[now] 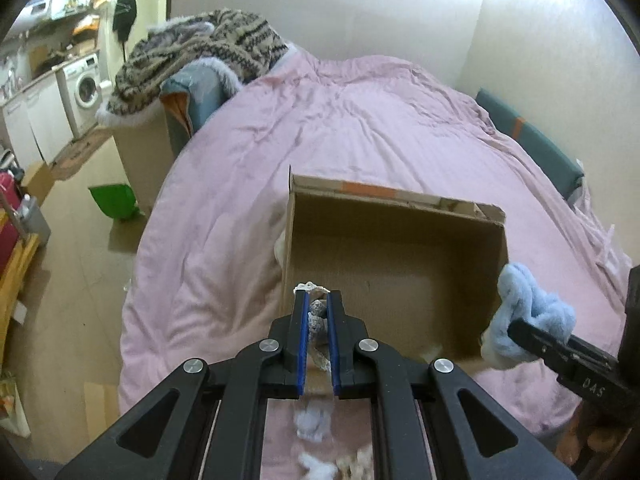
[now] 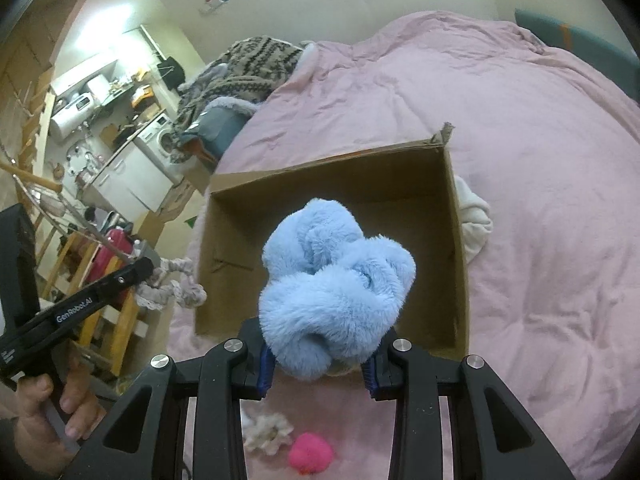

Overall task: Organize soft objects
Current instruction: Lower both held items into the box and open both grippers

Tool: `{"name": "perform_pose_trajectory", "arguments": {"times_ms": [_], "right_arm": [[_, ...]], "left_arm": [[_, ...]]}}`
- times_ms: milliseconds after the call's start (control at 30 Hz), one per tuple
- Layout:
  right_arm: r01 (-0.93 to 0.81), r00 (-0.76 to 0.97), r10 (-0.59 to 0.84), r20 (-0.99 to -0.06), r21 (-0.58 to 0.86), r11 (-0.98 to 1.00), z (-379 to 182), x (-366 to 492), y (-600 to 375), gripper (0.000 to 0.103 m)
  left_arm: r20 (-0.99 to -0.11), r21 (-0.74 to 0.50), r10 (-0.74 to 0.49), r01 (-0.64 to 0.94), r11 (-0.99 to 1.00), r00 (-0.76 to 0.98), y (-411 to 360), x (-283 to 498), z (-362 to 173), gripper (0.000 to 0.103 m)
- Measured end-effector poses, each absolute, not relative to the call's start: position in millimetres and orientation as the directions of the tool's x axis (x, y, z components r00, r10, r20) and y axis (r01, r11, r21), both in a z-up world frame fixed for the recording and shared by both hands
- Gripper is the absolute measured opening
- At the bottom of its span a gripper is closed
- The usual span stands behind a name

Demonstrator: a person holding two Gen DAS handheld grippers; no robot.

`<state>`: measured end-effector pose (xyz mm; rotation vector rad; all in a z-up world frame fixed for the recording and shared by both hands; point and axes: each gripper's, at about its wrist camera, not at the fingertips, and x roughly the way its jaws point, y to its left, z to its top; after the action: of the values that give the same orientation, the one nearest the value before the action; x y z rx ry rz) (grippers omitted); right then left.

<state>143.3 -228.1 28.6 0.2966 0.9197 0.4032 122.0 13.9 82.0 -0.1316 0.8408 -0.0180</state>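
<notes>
An open cardboard box (image 1: 396, 216) lies on the pink bedspread; it also shows in the right wrist view (image 2: 320, 172), and its inside looks bare. My left gripper (image 1: 318, 300) is shut on a grey-beige lace scrunchie (image 1: 318, 312) at the box's near left corner; this scrunchie (image 2: 172, 280) hangs from the left gripper in the right wrist view. My right gripper (image 2: 318, 344) is shut on a fluffy light-blue scrunchie (image 2: 336, 284) held above the box's near edge; it shows at the box's right side in the left wrist view (image 1: 524, 312).
A white soft item (image 2: 474, 220) lies against the box's right wall. A pink pompom (image 2: 310, 454) and a cream fluffy piece (image 2: 268, 432) lie on the bedspread (image 2: 540, 200) below my right gripper. White and beige tufts (image 1: 316, 428) lie below my left gripper. A striped fur throw (image 1: 192, 56) is piled at the bed's far left.
</notes>
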Motion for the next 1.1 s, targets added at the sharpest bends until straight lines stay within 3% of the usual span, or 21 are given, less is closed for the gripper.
{"name": "perform_pose_trajectory", "arguments": {"times_ms": [200, 433, 1100], "right_arm": [[-0.177, 0.515, 0.432, -0.740, 0.402, 0.898, 3, 152, -228, 0.036], [-0.151, 0.493, 0.370, -0.787, 0.342, 0.928, -18, 151, -224, 0.037], [-0.123, 0.492, 0.337, -0.803, 0.318, 0.940, -23, 161, -219, 0.043]], "left_arm": [[-0.699, -0.080, -0.060, 0.006, 0.997, 0.712, -3, 134, 62, 0.008], [-0.708, -0.048, -0.043, 0.012, 0.999, 0.705, -4, 141, 34, 0.008], [-0.723, -0.051, -0.046, 0.013, 0.999, 0.689, -2, 140, 19, 0.009]]}}
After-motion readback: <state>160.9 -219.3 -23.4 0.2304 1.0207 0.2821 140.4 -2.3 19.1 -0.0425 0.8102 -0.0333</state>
